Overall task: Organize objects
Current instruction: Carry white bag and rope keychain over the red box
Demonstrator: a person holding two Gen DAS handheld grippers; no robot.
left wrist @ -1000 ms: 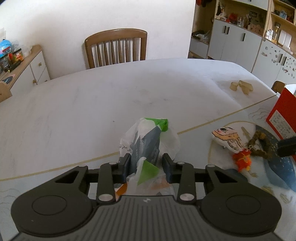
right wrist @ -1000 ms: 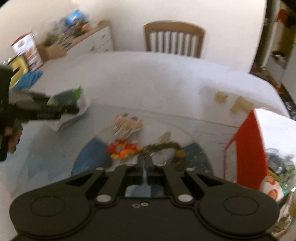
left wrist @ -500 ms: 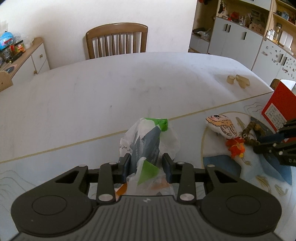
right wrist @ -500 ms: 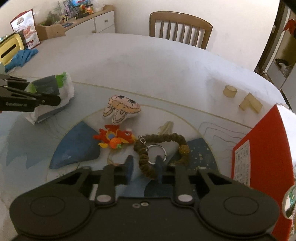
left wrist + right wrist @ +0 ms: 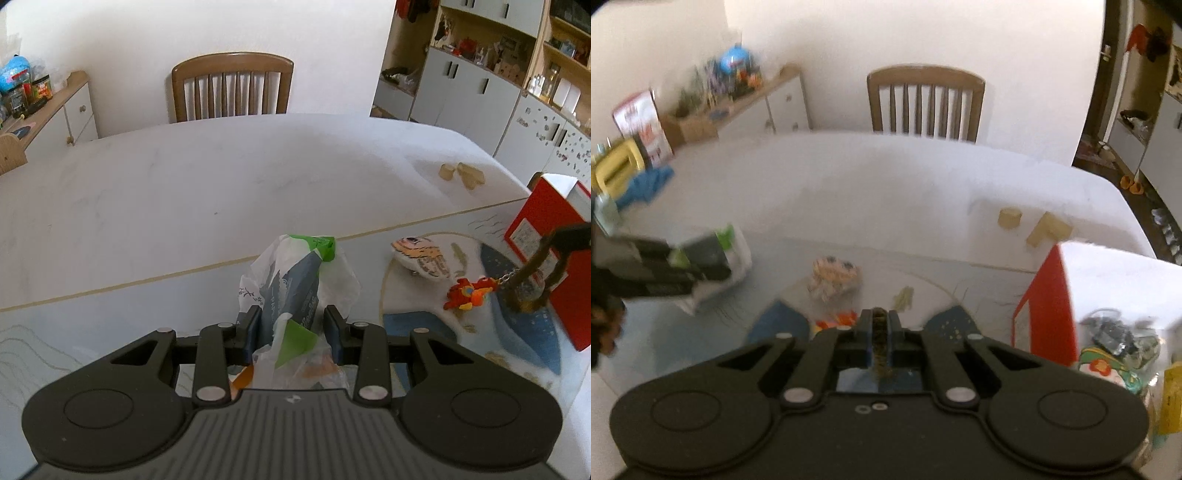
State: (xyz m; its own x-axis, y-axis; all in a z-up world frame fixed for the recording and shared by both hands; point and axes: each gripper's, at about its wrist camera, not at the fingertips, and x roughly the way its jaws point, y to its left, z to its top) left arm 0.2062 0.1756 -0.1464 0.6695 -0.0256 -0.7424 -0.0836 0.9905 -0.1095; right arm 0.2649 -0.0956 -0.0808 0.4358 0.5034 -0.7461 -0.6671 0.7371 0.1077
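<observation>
My left gripper [image 5: 291,325] is shut on a white, grey and green plastic bag [image 5: 295,280] and holds it over the table mat; it also shows in the right wrist view [image 5: 713,254]. My right gripper [image 5: 881,321] is shut on a brown braided keychain [image 5: 881,347]. In the left wrist view the keychain [image 5: 532,273] hangs from that gripper, lifted off the mat, with a red-orange charm [image 5: 467,293] dangling from its chain. A small plush face toy [image 5: 421,254] lies on the mat; it also shows in the right wrist view [image 5: 834,277].
A red box [image 5: 543,258] stands at the right; in the right wrist view [image 5: 1049,306] it holds several items. Wooden blocks [image 5: 461,173] lie far right on the white table [image 5: 221,177]. A wooden chair [image 5: 232,88] stands behind, cabinets left and right.
My right gripper closed on the brown keychain and lifted it, pulling the red-orange charm up with it. My left gripper kept hold of the bag and rose slightly.
</observation>
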